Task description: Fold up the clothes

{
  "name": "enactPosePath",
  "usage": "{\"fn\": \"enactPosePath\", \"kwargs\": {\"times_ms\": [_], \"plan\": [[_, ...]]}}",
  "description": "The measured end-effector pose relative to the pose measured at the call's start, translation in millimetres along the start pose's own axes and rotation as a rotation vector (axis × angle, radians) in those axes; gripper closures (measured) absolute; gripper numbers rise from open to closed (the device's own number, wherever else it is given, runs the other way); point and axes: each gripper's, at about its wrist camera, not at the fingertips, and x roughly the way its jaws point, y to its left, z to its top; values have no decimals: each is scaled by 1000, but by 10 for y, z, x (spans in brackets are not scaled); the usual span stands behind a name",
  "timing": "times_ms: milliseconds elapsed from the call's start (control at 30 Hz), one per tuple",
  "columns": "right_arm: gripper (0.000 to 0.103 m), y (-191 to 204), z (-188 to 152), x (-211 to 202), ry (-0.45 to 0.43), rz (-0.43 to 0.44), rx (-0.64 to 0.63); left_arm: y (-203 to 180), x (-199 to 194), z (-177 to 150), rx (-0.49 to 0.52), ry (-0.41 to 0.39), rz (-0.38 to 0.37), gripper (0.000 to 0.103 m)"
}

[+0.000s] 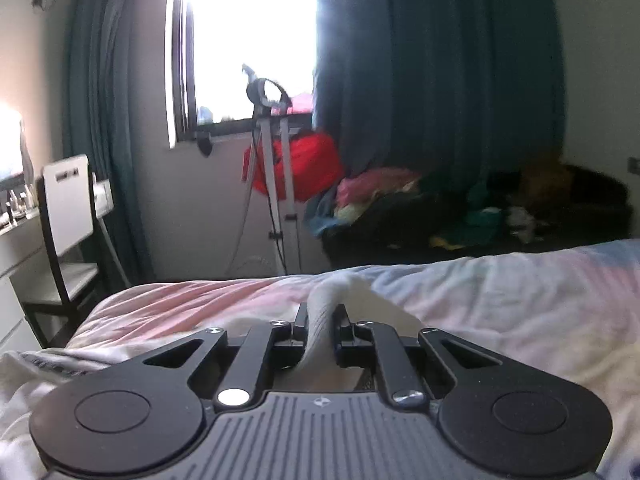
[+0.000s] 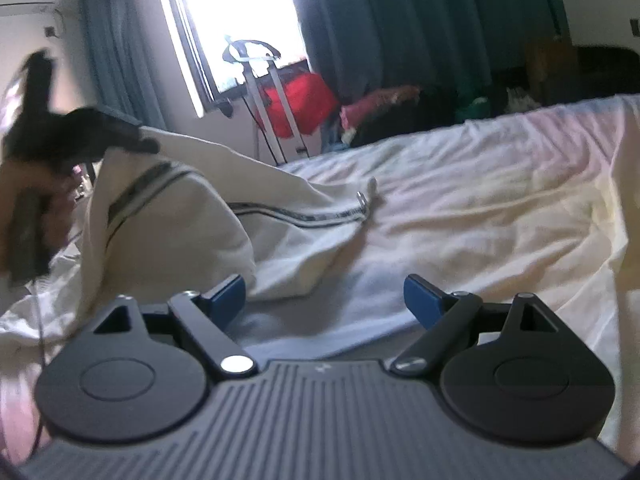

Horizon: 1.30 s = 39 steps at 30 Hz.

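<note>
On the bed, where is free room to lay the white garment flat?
The widest bare patch of the bedsheet lies right of the white garment, up to the bed's far edge. The open right tool hangs over another bare strip. It is crowded left, where the left tool lifts the garment.

home bedroom | bed [image 2: 480,200] | curtains [image 1: 440,60] | chair [image 1: 68,208] | window [image 1: 252,32]
</note>
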Motion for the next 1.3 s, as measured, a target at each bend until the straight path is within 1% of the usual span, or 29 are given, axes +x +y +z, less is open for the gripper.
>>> {"fn": "enactPosePath", "kwargs": {"times_ms": [100, 133, 167, 233, 267, 367, 433, 500, 600, 667, 800, 867, 1033, 1133, 1233, 1267, 1300], "plan": [[15, 75, -42, -194, -11, 14, -8, -27, -598, -437, -47, -12, -30, 93], [15, 99, -56, -253, -6, 19, -5, 4, -764, -561, -81, -7, -35, 93], [15, 125, -69, -320, 2, 29, 3, 44, -962, -706, -146, -10, -34, 93], [15, 176, -95, -455, 3, 47, 12, 59, -1219, -870, -226, -3, -43, 93], [15, 198, -109, -536, -2, 59, 22, 28, -1319, -916, -234, 5, -47, 93], [15, 173, -139, -682, -4, 116, 111, -19, -1480, -975, -228, -1, -60, 93], [15, 131, -164, -696, 11, 140, 184, 14, -1521, -1012, -251, 20, -76, 93], [15, 94, -189, -659, 30, 151, 248, 85, -1530, -1034, -275, 37, -70, 93], [14, 50, -216, -597, 69, 147, 329, 253, -1534, -1047, -350, 60, -85, 93], [13, 23, -208, -550, 76, 169, 377, 346, -1531, -1059, -396, 70, -92, 93], [13, -33, -46, -244, 112, 201, 457, 532, -1515, -1065, -467, 93, -133, 92], [13, -13, 79, 15, 133, 205, 457, 610, -1490, -1077, -506, 105, -158, 92], [14, 14, 309, 754, 147, 116, 442, 719, -1395, -1145, -532, 120, -169, 92], [14, -35, 371, 1192, 150, 75, 471, 806, -1309, -1221, -560, 138, -179, 92], [23, -62, 445, 1598, 138, 29, 469, 882, -1189, -1292, -583, 156, -178, 92], [22, -82, 468, 1731, 139, 4, 473, 886, -1156, -1302, -584, 160, -181, 92], [23, -101, 484, 1835, 140, -15, 479, 887, -1125, -1310, -584, 163, -185, 92]]}}
